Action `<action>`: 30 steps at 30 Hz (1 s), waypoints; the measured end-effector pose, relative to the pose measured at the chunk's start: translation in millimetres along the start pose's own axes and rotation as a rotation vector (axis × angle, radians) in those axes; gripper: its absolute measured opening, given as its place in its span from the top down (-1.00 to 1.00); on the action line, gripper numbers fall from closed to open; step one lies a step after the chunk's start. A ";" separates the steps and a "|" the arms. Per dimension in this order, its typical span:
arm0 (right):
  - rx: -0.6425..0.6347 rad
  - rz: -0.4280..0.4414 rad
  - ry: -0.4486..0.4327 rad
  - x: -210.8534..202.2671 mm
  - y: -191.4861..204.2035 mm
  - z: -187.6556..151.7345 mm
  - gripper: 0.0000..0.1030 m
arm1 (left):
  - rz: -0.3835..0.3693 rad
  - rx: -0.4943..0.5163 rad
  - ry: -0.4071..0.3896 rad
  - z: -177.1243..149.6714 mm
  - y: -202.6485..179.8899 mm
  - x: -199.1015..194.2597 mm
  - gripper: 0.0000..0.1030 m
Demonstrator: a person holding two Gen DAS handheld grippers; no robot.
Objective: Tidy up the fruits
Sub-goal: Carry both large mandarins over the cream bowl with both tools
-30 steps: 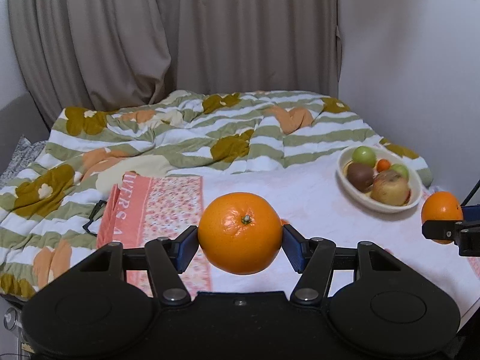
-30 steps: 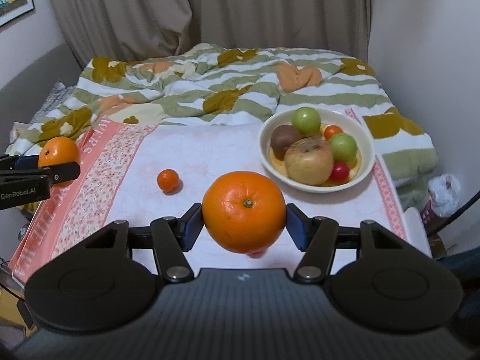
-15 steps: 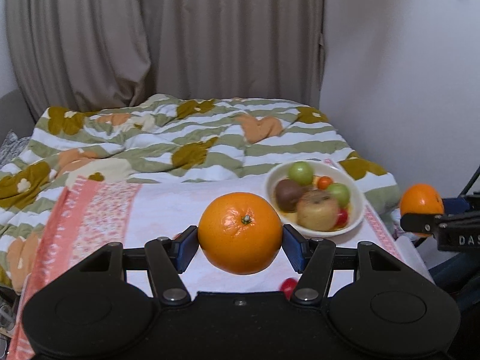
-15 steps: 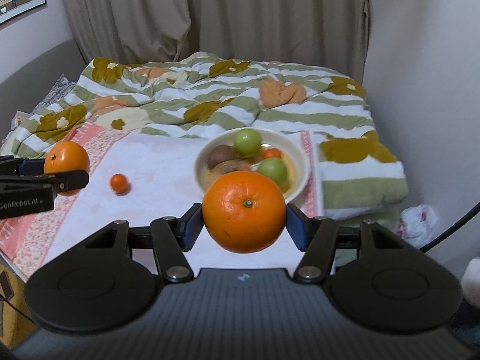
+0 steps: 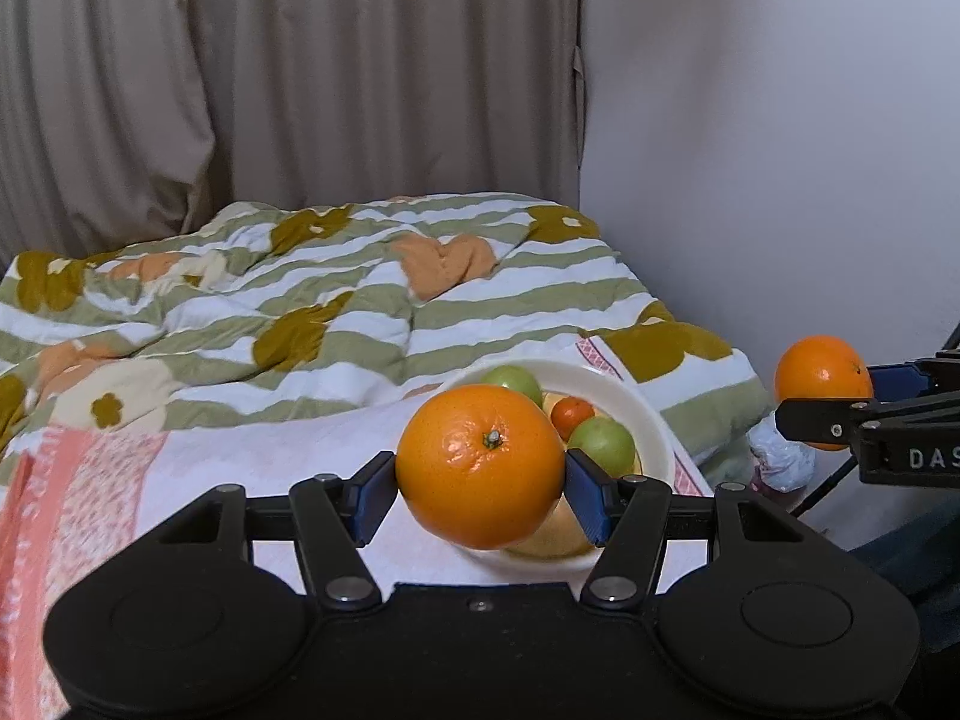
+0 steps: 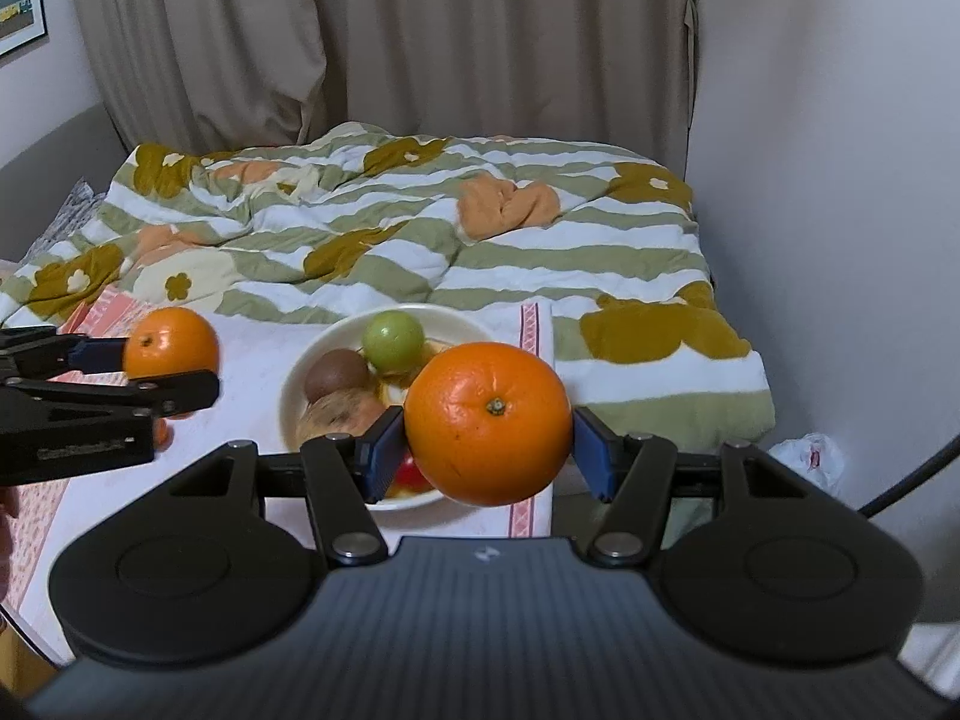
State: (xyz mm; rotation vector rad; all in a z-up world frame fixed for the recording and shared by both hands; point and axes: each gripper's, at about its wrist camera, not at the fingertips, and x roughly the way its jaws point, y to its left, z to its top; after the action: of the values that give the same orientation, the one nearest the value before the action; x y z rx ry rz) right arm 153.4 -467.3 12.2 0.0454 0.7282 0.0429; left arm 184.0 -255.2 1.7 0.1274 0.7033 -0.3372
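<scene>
Landmark: white bowl point(image 6: 294, 384) on the pink-bordered cloth point(image 6: 528, 324), just in front of the striped quilt point(image 6: 420, 228).

Left gripper point(image 5: 480, 477) clamps a large orange point(image 5: 480, 468) by its blue pads, held in the air over the bowl's near-left side. In the bowl: brown fruit point(image 6: 336, 375), russet apple point(image 6: 339, 414), green fruit point(image 6: 393, 339), small mandarin point(image 5: 572, 414), second green fruit point(image 5: 602, 444), red bit point(image 6: 409, 471).

Right gripper point(image 6: 486, 453) clamps a second orange point(image 6: 487, 423), above the bowl's near-right rim.
</scene>
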 end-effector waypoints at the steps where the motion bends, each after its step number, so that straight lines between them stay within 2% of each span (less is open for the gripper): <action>1: -0.001 0.000 0.001 4.9 -2.2 3.1 -0.45 | -0.005 0.003 0.004 4.2 -1.7 7.8 -0.25; 9: 0.032 -0.002 0.039 48.4 -19.1 22.0 -0.45 | -0.032 0.066 0.043 27.9 -12.6 69.1 -0.25; 16: 0.069 -0.012 0.087 83.3 -31.5 26.5 -0.45 | -0.052 0.107 0.085 32.9 -19.9 119.0 -0.25; 27: 0.101 -0.029 0.133 111.5 -38.3 29.4 -0.45 | -0.071 0.134 0.121 26.1 -28.0 147.4 -0.28; 28: 0.103 -0.031 0.134 112.1 -39.0 30.0 -0.45 | -0.068 0.143 0.102 26.0 -28.4 144.4 -0.44; 29: 0.105 -0.032 0.134 112.8 -40.0 30.6 -0.45 | -0.063 0.151 0.083 26.5 -28.7 141.0 -0.75; 30: 0.108 -0.032 0.134 113.4 -41.0 31.4 -0.45 | -0.056 0.154 0.063 27.3 -28.7 136.5 -0.89</action>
State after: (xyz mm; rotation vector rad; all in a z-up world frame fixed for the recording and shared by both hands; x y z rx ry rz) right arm 259.8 -502.9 -42.1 0.1351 0.8652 -0.0239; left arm 287.8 -323.9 -66.7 0.2658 0.7437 -0.4430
